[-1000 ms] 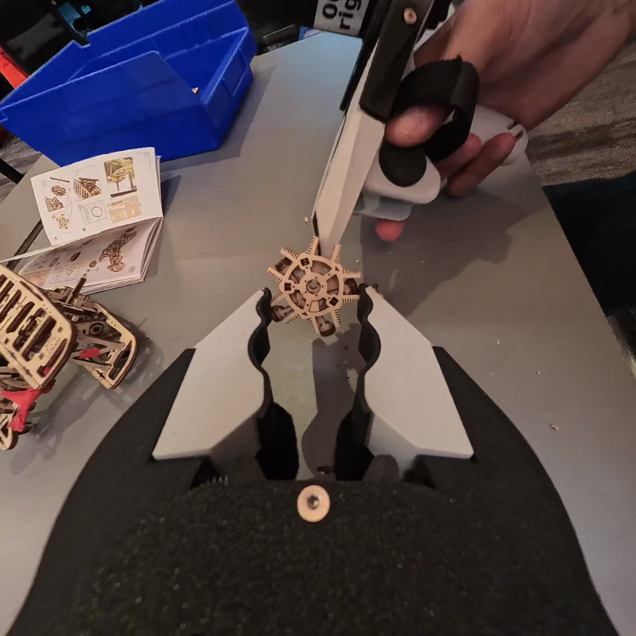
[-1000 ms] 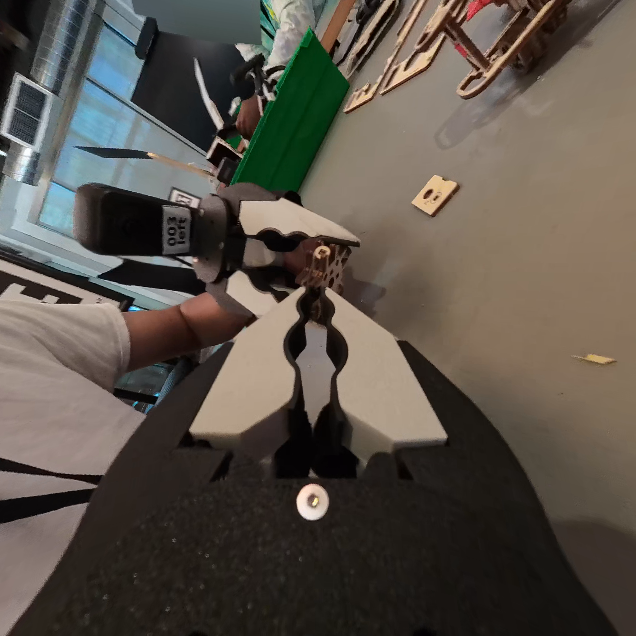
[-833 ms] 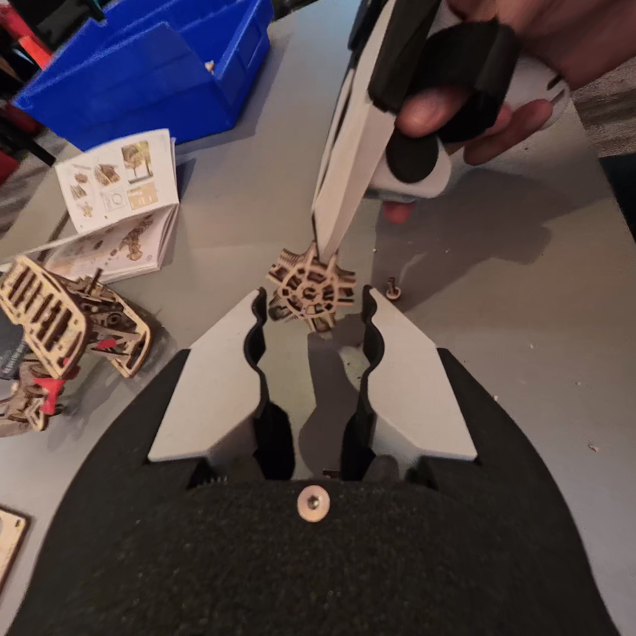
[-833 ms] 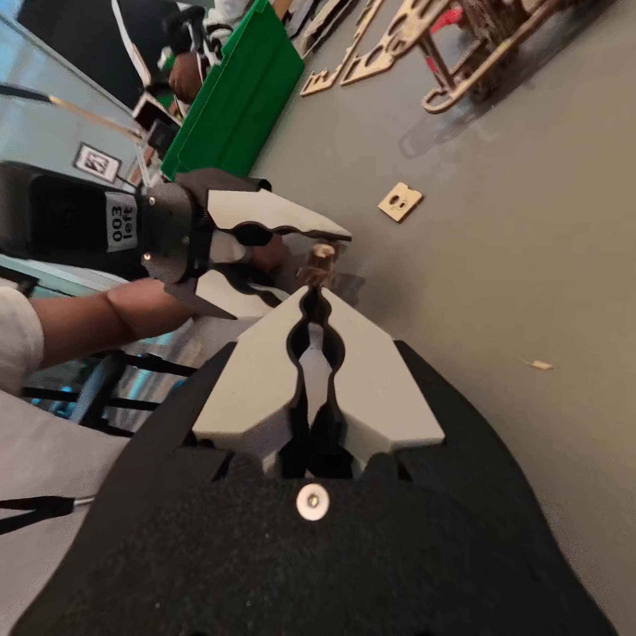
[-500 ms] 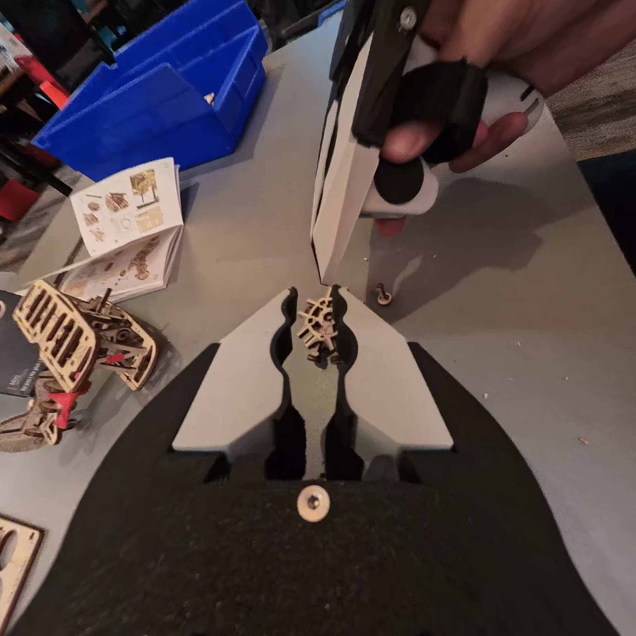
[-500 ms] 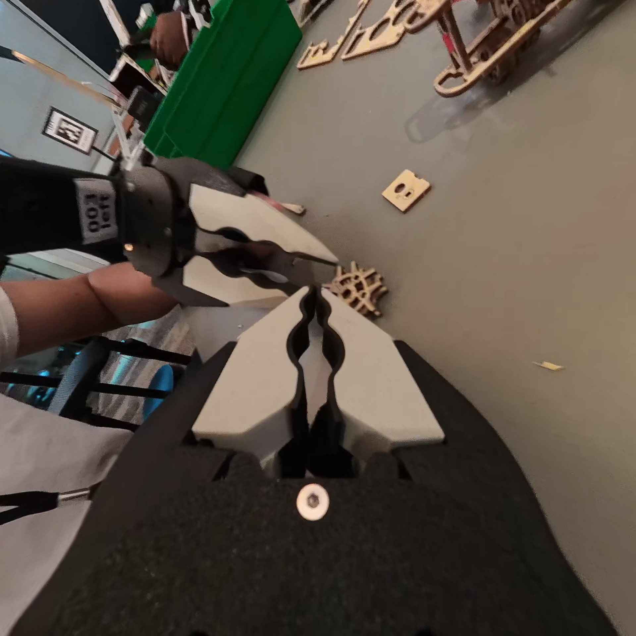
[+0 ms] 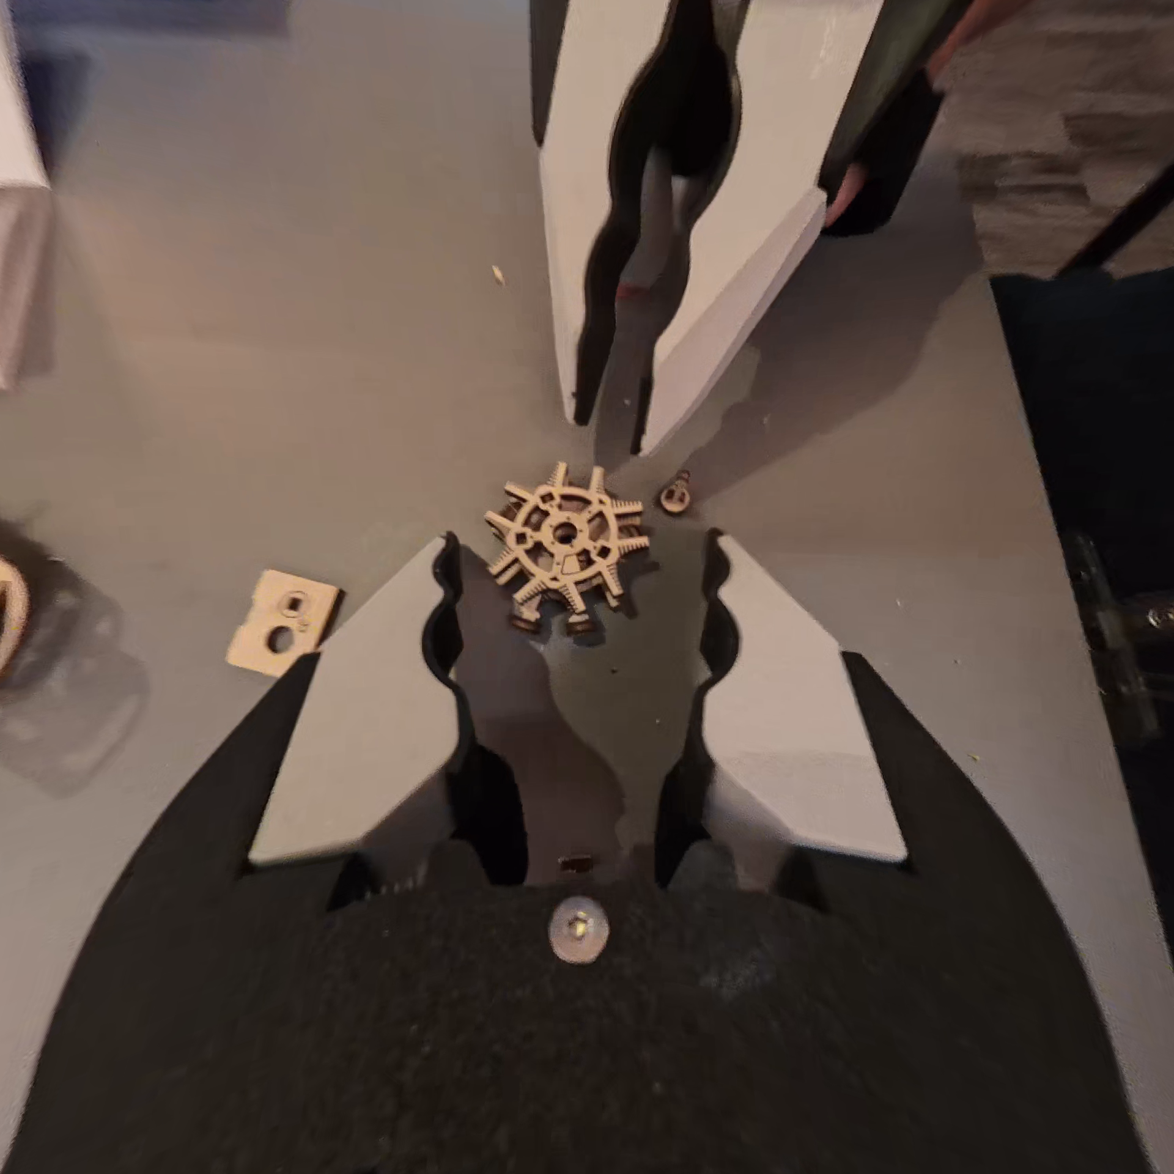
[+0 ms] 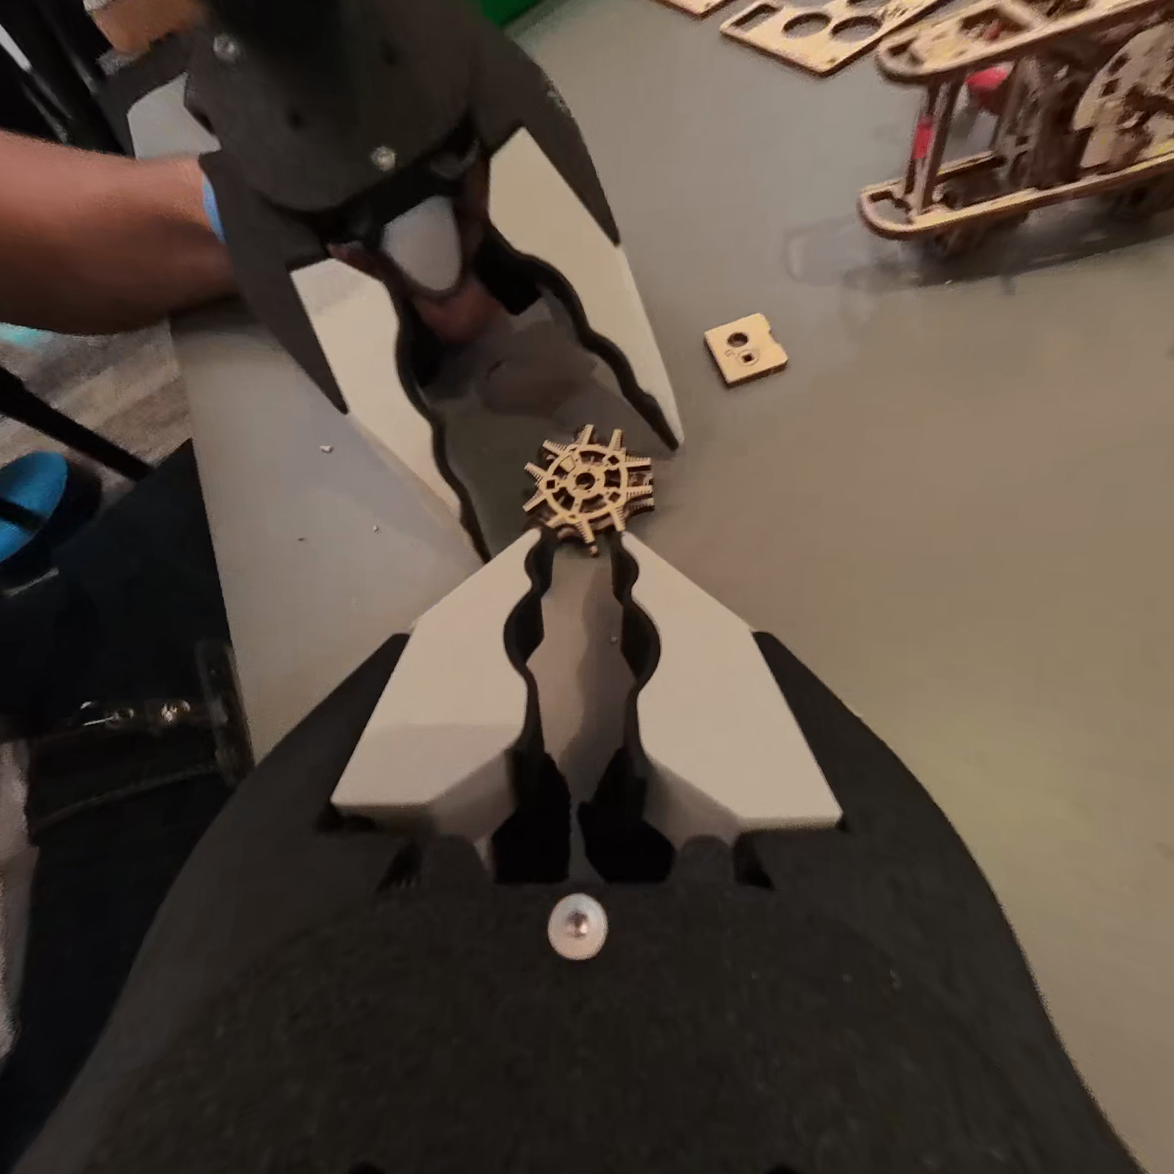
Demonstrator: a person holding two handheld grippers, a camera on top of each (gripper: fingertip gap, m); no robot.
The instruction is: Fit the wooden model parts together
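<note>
One wooden gear wheel (image 7: 565,545) lies flat on the grey tabletop (image 7: 317,317), between two grippers. The left gripper (image 7: 578,546) has its jaws spread wide around the wheel, gripping nothing. The right gripper (image 8: 579,540), jaws narrowly parted and empty, points at the wheel's rim. Beside the wheel lie one small peg (image 7: 674,497) and one square plate (image 7: 284,619).

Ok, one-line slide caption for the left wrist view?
Open left gripper hovers over a spoked wooden gear lying on the grey table, right gripper opposite.
</note>
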